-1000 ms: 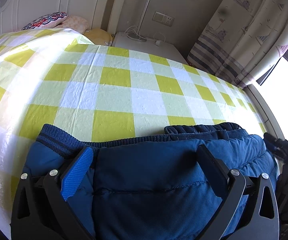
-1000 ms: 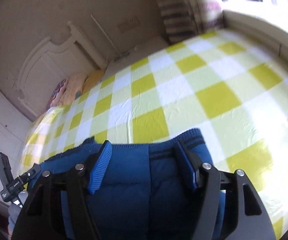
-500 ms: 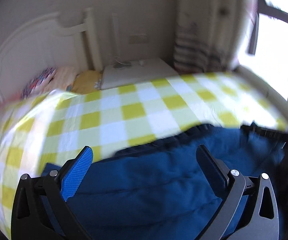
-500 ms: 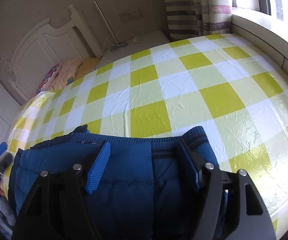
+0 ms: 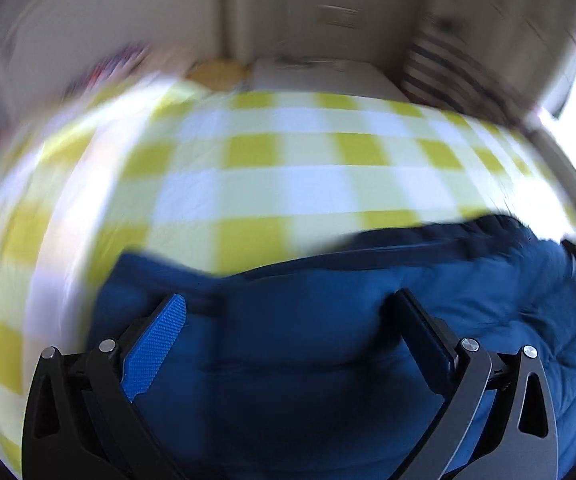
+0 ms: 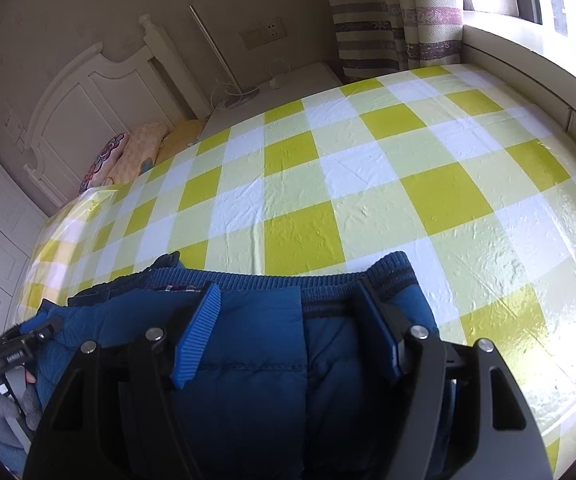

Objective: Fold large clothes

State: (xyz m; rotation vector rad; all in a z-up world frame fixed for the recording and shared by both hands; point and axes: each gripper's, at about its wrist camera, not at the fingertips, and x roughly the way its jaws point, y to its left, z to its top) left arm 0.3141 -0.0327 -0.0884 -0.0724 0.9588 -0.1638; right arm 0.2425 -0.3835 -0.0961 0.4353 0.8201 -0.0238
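Observation:
A blue padded jacket (image 6: 256, 340) with a ribbed hem lies at the near edge of a bed covered by a yellow and white checked sheet (image 6: 367, 168). My right gripper (image 6: 288, 300) is open, its jaws spread over the jacket near the hem, above the fabric. In the blurred left wrist view my left gripper (image 5: 288, 304) is open over the jacket (image 5: 307, 340), its jaws wide apart with nothing between the pads. The left gripper also shows at the left edge of the right wrist view (image 6: 12, 344).
A white headboard (image 6: 88, 100) and pillows (image 6: 128, 156) stand at the far left. A white bedside table (image 6: 284, 84) with cables is by the wall. Striped curtains (image 6: 387, 20) and a window ledge (image 6: 527, 68) run along the right side.
My left gripper has swung quickly, so its view has shifted and blurred, and the jacket's left part has dropped lower in it. My right gripper has stayed open over the hem, barely moving.

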